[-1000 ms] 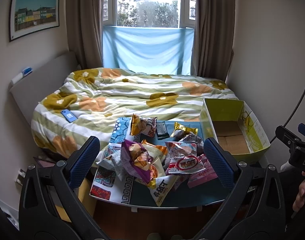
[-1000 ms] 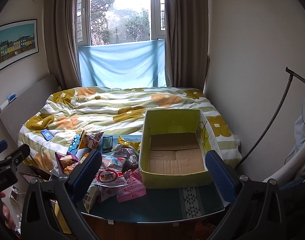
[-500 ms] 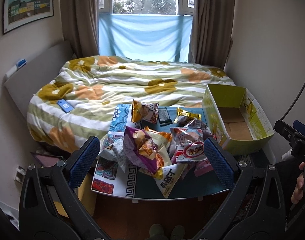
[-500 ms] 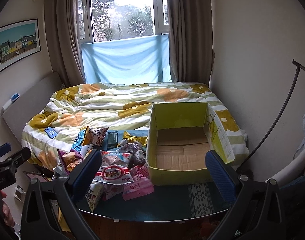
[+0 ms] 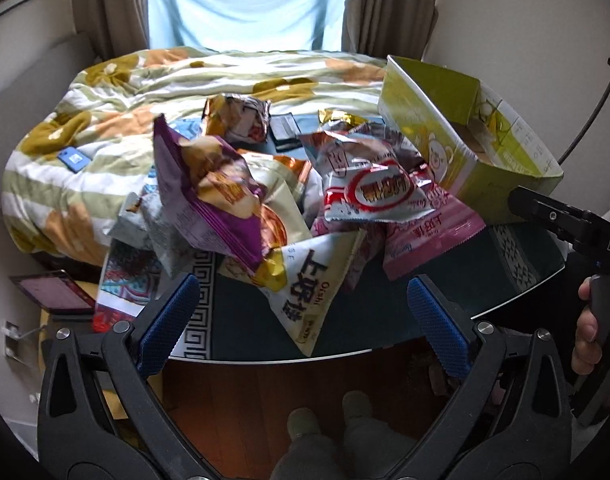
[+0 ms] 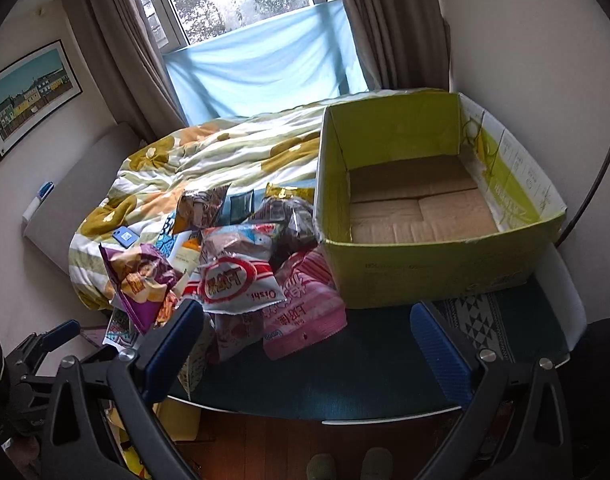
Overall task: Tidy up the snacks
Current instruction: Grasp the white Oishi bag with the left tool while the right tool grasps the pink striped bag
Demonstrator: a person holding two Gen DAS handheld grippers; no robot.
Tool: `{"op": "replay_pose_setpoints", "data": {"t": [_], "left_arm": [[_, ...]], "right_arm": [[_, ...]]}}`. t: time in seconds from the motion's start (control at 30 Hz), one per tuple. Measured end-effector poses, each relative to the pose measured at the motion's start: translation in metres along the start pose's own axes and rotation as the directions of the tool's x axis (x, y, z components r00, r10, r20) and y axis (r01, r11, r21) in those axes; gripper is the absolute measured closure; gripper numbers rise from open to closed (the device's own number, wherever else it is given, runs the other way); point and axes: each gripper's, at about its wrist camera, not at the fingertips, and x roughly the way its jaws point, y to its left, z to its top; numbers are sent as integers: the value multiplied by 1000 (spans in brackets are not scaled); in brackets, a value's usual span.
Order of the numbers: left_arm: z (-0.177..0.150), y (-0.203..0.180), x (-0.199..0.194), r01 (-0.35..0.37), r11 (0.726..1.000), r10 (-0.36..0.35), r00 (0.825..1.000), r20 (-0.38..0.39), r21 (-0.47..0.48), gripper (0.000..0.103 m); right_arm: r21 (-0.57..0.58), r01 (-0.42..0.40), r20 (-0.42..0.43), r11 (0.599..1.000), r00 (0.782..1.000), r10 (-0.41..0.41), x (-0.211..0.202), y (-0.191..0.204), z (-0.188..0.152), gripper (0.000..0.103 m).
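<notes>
Both tools hang with fingers spread wide and empty: the left tool (image 5: 303, 312) over the near edge of the bench (image 5: 365, 320), the right tool (image 6: 307, 336) facing the green box (image 6: 437, 268). The snack bags (image 5: 289, 196) lie heaped on the bench just left of the box.

The cream snack bag with large black characters (image 5: 311, 292), lying upside down at the front of the pile, carries the brand "Oishi" along one edge. The red-and-white foil packet (image 6: 237, 280) shows "Oishi" inverted near its lower seam. The black gripper body (image 5: 577, 228) at the right edge of the left wrist view bears the white letters "DA", cut off by the frame.
</notes>
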Motion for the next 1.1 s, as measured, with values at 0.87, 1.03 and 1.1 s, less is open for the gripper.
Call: {"op": "replay_pose_setpoints", "data": {"t": [0.87,1.03,1.1], "left_arm": [[-1,1,107,-135,984,134,991,-15,-120,17],[-6,4,109,-105,989,103,994,-24,-104,30],[-5,5,109,-101,990,99,995,-26,-101,30]], "right_arm": [[-71,-190,-164,979,971,176,117,-12,-12,0],[-72,-178,-175,981,971,163,126,-6,-11,3],[-86,-168,-185,982,971,150,128,-4,-13,9]]}}
